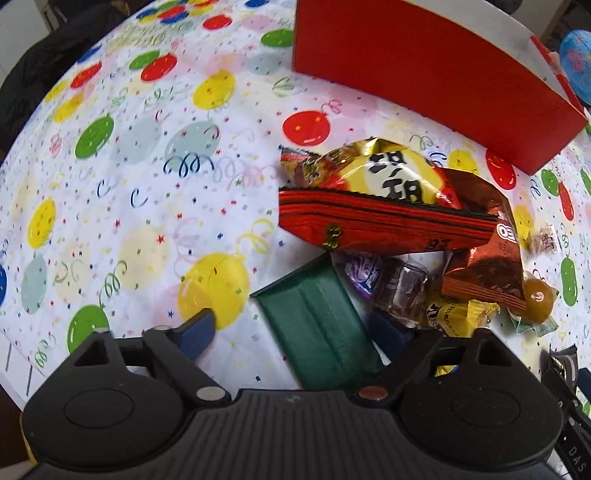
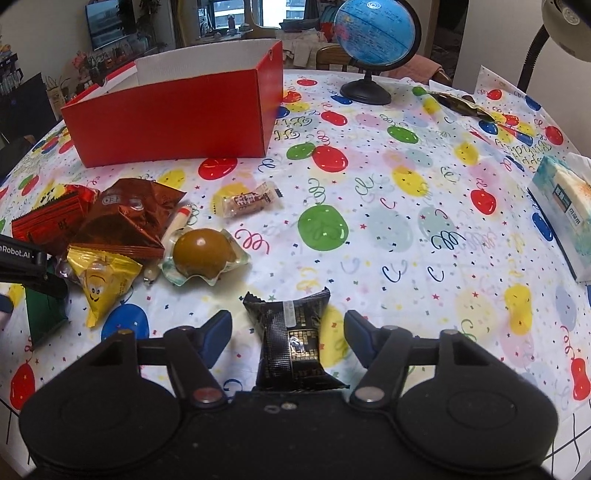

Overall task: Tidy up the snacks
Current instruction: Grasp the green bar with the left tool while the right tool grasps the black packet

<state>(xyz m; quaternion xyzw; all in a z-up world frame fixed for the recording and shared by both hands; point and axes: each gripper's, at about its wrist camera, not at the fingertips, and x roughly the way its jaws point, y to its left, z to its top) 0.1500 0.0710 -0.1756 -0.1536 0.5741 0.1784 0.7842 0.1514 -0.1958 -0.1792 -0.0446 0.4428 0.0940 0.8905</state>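
A dark green packet [image 1: 317,325] lies on the balloon-print cloth between the fingers of my left gripper [image 1: 291,332], which is open; cloth shows between the left finger [image 1: 195,334] and the packet. Beyond it lies a heap of snacks: a red packet [image 1: 384,221], a yellow bag [image 1: 391,173] and a brown bag [image 1: 480,266]. My right gripper [image 2: 289,334] is open around a black packet [image 2: 291,339], with gaps on both sides. The open red box [image 2: 173,110] stands at the back; its wall [image 1: 406,74] also shows in the left wrist view.
A wrapped brown ball [image 2: 203,254], a yellow smiley packet [image 2: 99,284] and a small clear-wrapped sweet [image 2: 247,201] lie left of the black packet. A globe [image 2: 373,33] stands behind, a tissue box [image 2: 565,210] at the right edge, a lamp [image 2: 565,26] above it.
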